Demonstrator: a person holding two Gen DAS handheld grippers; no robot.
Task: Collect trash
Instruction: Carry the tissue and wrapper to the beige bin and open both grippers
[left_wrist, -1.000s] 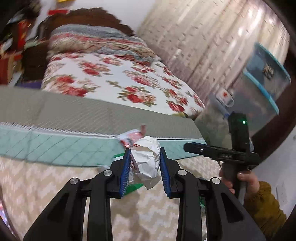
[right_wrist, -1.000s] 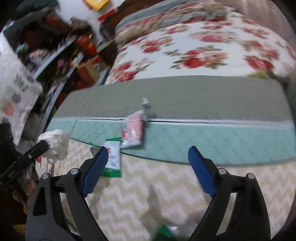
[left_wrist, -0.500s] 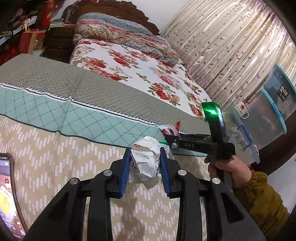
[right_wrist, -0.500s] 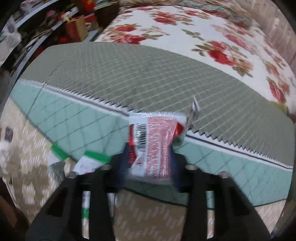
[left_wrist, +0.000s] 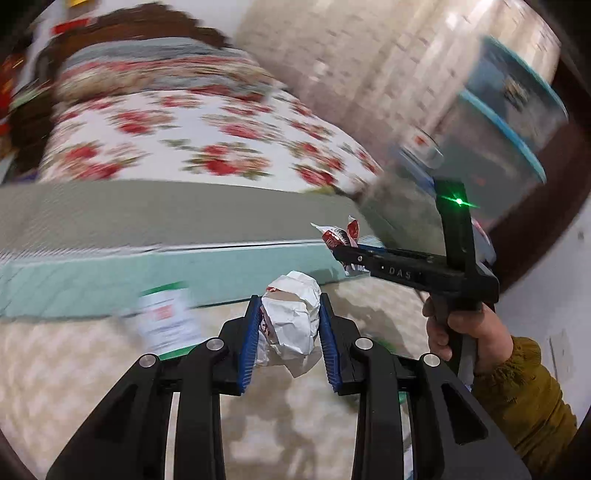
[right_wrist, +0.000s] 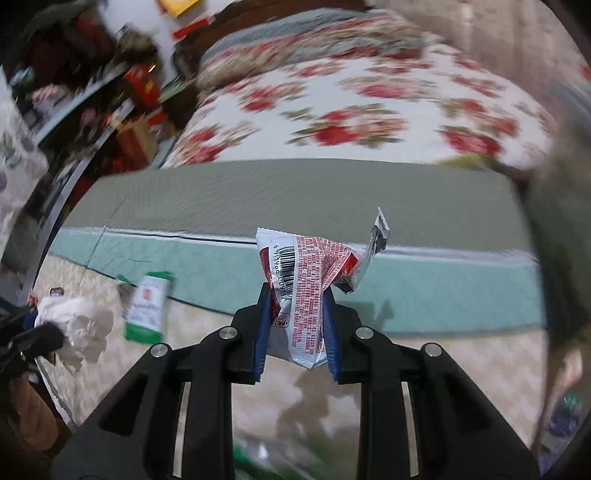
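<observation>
On the bed (left_wrist: 110, 218), a green-and-white packet (left_wrist: 164, 319) lies at the left on the chevron blanket, just below the teal band. The left tool (left_wrist: 290, 321) is clenched on a crumpled white paper ball (left_wrist: 291, 317), held above the blanket. Further right, the right tool (right_wrist: 295, 317) — gripped by a hand (left_wrist: 465, 325) in a mustard sleeve (left_wrist: 524, 398) — pinches a red-and-white wrapper (right_wrist: 306, 288), lifted clear of the bed.
</observation>
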